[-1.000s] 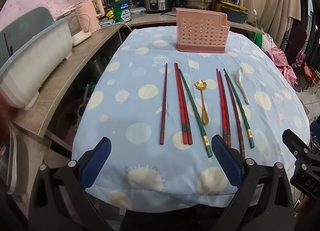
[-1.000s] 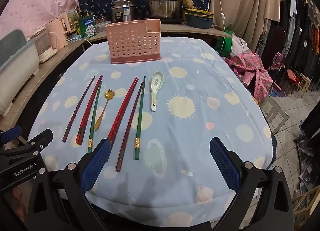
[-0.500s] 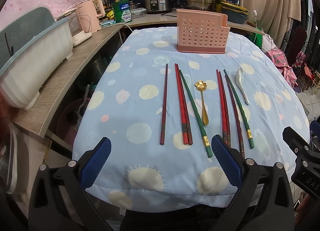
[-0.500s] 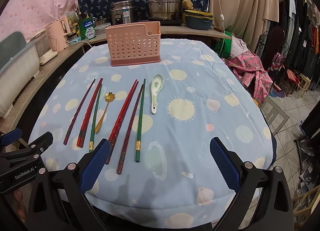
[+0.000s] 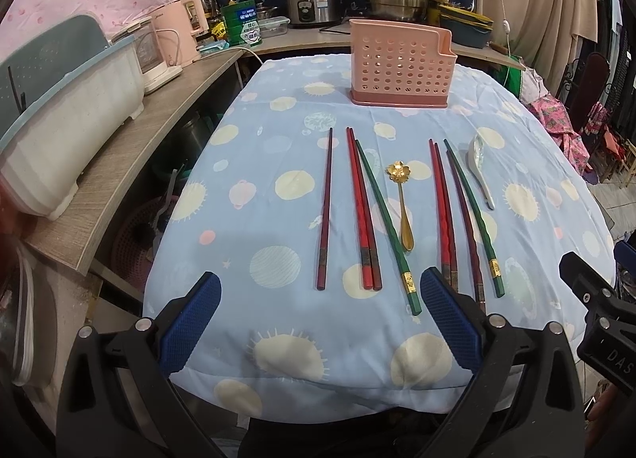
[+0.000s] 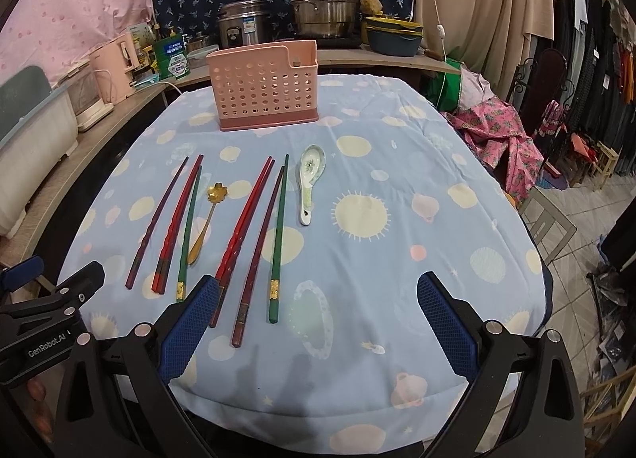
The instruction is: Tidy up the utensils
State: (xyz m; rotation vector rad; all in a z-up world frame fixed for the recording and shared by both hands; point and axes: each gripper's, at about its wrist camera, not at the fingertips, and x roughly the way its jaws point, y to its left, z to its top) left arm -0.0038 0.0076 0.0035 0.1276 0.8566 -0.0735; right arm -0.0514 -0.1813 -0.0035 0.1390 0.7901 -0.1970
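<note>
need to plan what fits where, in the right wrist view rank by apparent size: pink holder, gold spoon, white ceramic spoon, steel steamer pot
1. pink holder
2. steel steamer pot, though it stands farther back, so its true size is unsure
3. gold spoon and white ceramic spoon: they look about alike, not ranked

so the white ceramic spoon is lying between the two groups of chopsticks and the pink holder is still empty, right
Not quite: the gold flower-shaped metal spoon lies between the chopstick groups. The white ceramic spoon lies beyond the right group's outer edge, as the right wrist view shows. The pink perforated plastic holder looks empty.
</note>
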